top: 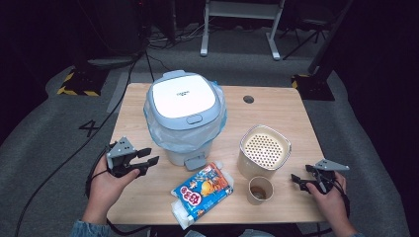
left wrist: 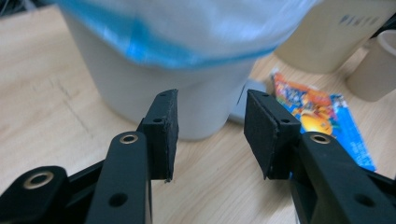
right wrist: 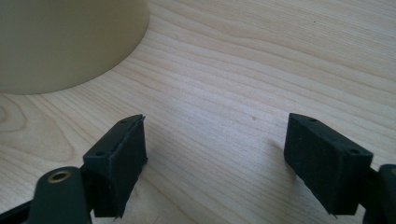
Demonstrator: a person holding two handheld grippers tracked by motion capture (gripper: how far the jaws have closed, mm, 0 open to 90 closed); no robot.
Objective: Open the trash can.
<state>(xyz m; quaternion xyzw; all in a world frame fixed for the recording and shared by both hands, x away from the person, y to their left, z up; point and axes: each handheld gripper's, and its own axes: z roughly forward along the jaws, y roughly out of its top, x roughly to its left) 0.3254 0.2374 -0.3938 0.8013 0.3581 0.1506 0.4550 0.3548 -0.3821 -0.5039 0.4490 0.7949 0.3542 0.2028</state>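
Observation:
A white pedal bin (top: 183,116) with a closed lid and a blue-edged liner stands at the back left of the wooden table (top: 286,111). My left gripper (top: 154,155) hovers just left of the bin's base, pointing at it. In the left gripper view its jaws (left wrist: 211,116) stand apart with nothing between them, and the bin wall (left wrist: 187,93) is close ahead. A colourful blue snack packet (top: 203,193) lies in front of the bin. My right gripper (top: 295,180) rests low at the table's right side, open (right wrist: 215,140) over bare wood.
A cream container (top: 264,150) with a perforated top stands right of centre, and a paper cup (top: 260,190) sits in front of it. That container (right wrist: 65,42) lies just ahead-left of the right jaws. The bin's pedal (top: 195,162) faces the front edge.

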